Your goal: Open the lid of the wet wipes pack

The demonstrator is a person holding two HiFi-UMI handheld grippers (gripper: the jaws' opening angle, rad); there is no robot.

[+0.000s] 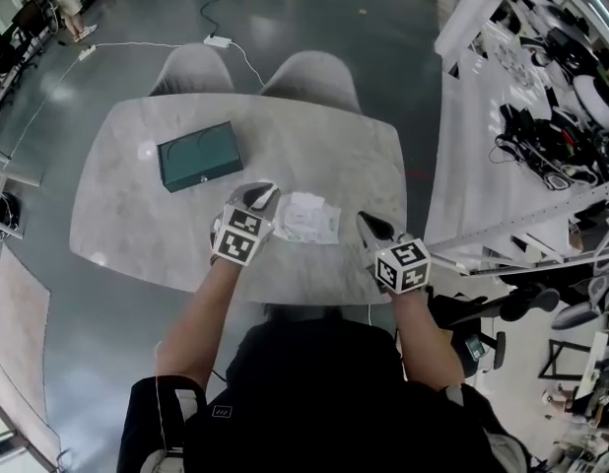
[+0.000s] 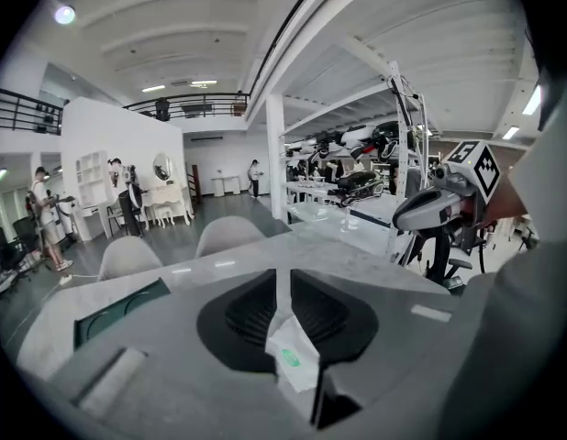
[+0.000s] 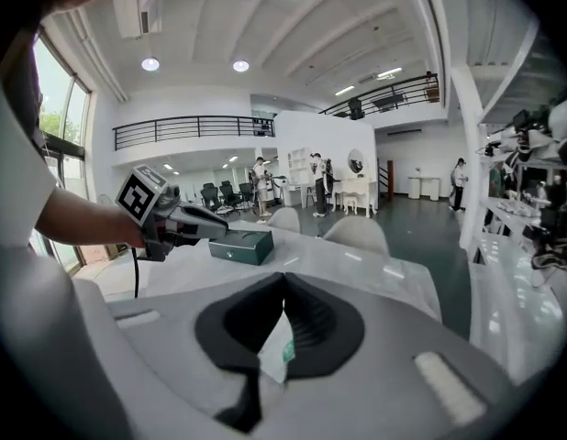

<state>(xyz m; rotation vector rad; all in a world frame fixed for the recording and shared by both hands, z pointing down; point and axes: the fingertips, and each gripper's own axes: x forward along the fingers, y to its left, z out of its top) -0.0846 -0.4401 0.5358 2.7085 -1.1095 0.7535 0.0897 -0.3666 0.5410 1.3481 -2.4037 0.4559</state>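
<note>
the white, soft-film wet wipes pack (image 1: 306,218) is lying flat near the front edge of the pale grey stone-look oval table (image 1: 127,215), between the two grippers. the left gripper (image 1: 262,196) is sitting just beside the pack's left edge, and the right gripper (image 1: 368,223) is sitting a little apart from its right edge; neither seems to be touching it. in each gripper view the jaws are showing pressed together. a small white tab with a green mark is showing at their root, alike in both views, so it is probably not the pack. a dark green flat box (image 1: 198,155) is lying well behind. the pack is looking light, floppy and slick, so it is likely to slide or buckle if pushed. one gripper should be pinning the body flat while the other is catching the lid's free edge; that lid is too small to make out here.
</note>
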